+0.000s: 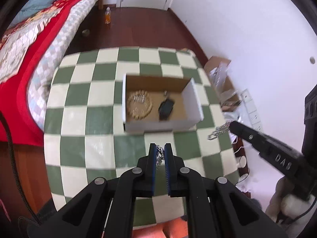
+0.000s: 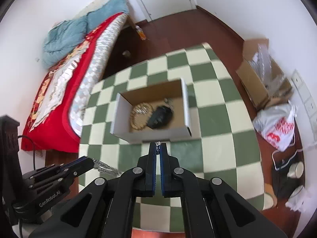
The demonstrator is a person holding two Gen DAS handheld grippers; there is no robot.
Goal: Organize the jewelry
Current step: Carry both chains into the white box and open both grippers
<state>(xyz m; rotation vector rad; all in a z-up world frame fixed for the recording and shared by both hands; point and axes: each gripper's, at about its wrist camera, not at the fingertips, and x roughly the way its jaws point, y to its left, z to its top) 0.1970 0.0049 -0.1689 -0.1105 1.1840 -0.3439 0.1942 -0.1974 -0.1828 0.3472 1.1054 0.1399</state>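
Note:
An open white cardboard box [image 1: 195, 101] [image 2: 120, 117] stands on the green-and-cream checked table [image 1: 99, 119] [image 2: 216, 119]. Inside lie a beaded bracelet [image 1: 140, 105] [image 2: 141, 115] and a black pouch [image 1: 166, 108] [image 2: 160, 117]. My left gripper [image 1: 160, 151] [image 2: 92, 163] is shut on a silver chain [image 1: 159, 154] [image 2: 106, 167], above the table just in front of the box. My right gripper [image 2: 158, 145] [image 1: 230, 125] is shut on a silver chain [image 1: 218, 131] [image 2: 158, 143], held in the air right of the box's near corner.
A bed with a red quilt [image 1: 29, 45] [image 2: 65, 87] stands left of the table. A brown cardboard box [image 2: 255, 79] and a plastic bag [image 2: 277, 125] lie on the floor to the right by the wall. A bottle [image 1: 107, 15] stands on the floor behind.

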